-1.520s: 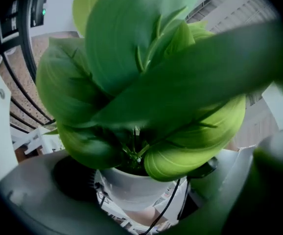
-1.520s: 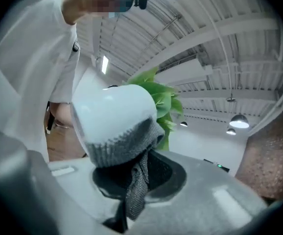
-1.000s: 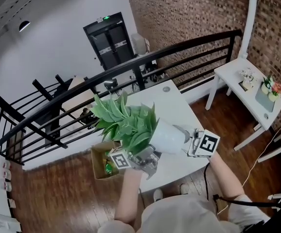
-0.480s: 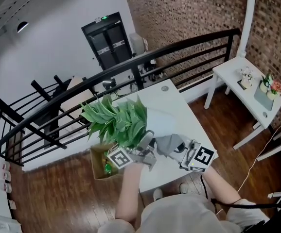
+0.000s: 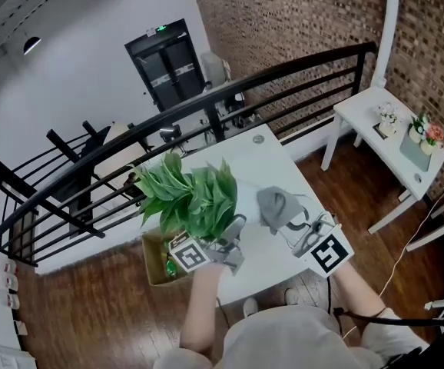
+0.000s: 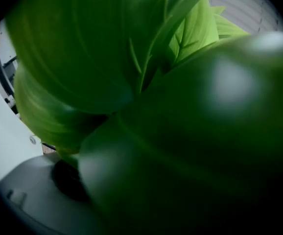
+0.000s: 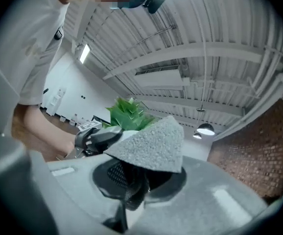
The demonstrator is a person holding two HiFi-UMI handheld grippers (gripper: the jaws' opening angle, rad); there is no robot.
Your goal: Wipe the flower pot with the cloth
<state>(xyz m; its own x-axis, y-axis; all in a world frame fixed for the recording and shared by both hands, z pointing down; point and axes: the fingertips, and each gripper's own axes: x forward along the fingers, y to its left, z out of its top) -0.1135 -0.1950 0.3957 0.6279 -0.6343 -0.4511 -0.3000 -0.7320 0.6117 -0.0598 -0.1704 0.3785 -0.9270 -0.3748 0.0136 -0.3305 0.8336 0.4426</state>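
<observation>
Above the table (image 5: 272,167), the right claw (image 5: 299,225) pulls its pinched cloth (image 5: 274,206) off the flower pot (image 7: 126,131) that the left claw (image 5: 230,241) grips, so wiping looks paused.

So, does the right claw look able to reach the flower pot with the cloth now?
Probably yes: the right claw holds the grey cloth close beside the plant, nothing between them, though leaves hide the flower pot the left claw carries.

Head view looks steeply down; both gripper views sit close, sharing the plant (image 5: 191,197).
</observation>
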